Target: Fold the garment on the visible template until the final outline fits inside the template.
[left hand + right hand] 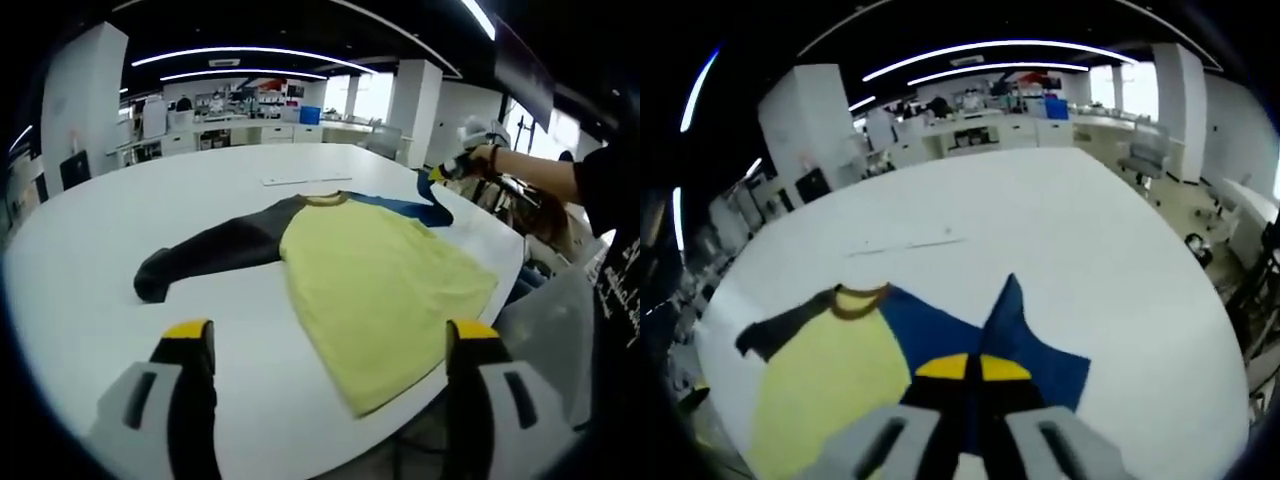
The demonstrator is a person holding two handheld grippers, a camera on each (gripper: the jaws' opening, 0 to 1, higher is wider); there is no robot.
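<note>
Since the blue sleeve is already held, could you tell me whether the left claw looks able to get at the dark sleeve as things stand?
Probably yes. The left claw is open above bare table, and the dark sleeve lies flat ahead of it with nothing between them.

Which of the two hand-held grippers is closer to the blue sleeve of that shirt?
Right. The right hand-held gripper is shut on the blue sleeve; the left hand-held gripper hangs open near the shirt's yellow hem, away from that sleeve.
</note>
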